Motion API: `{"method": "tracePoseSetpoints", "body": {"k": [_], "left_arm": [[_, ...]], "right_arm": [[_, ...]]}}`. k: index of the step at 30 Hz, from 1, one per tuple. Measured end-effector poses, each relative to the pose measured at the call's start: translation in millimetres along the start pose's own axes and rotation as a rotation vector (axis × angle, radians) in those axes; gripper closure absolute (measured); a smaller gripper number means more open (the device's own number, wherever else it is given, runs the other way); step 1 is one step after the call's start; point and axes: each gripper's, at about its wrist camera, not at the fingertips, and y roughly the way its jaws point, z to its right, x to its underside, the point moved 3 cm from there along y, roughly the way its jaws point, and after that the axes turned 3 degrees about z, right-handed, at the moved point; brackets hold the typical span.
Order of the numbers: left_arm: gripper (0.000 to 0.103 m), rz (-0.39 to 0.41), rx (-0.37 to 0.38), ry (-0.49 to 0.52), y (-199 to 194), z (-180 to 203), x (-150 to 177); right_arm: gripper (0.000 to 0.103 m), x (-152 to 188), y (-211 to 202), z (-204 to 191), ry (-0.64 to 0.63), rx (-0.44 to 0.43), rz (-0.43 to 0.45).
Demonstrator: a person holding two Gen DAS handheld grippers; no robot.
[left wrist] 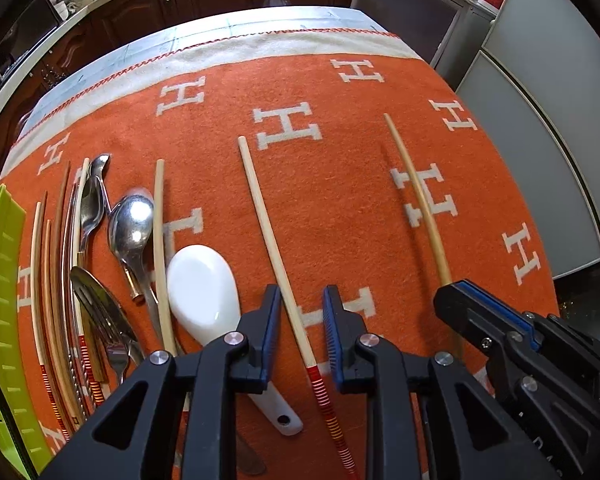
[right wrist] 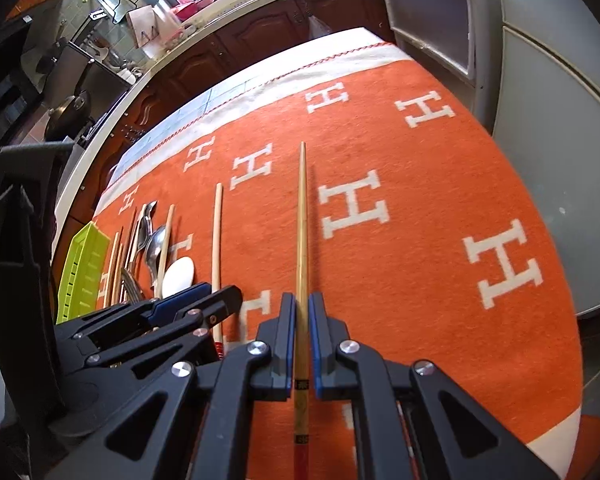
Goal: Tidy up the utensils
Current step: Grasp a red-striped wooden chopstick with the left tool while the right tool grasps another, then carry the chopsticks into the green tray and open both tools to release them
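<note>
Gripping a darker bamboo chopstick low on its shaft, just above the printed end, the right gripper has its jaws closed on the stick, which points straight ahead over the orange blanket covering the tabletop. Just beside it, the left gripper straddles a pale chopstick with red bands; its jaws stand open on either side, pads clear of the wood, and the stick lies flat on the blanket.

Both sticks look light, stiff and smooth, so I judge they could roll or pivot in a pinch; taking hold near the thick banded end, across the shaft, should steady them.

Further left lie a white ceramic spoon, likely heavier, slick and breakable, best taken by its handle, then metal spoons, a fork and more chopsticks bunched together. Beyond these sits the green slotted tray at the blanket's edge
</note>
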Motion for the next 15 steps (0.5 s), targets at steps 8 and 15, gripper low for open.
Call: {"method": "tracePoseSetpoints", "body": {"k": [8, 15], "left_arm": [[0.091, 0.051, 0.004, 0.033, 6.2, 5.4, -2.3], [0.1, 0.077, 0.096, -0.028, 1.4, -18.6, 3.1]], "right_arm": [[0.096, -2.6, -5.3, 5.2, 0.011, 0.024, 0.015], [0.096, 4.3, -1.8, -3.8, -0.003, 0.015, -0.004]]}}
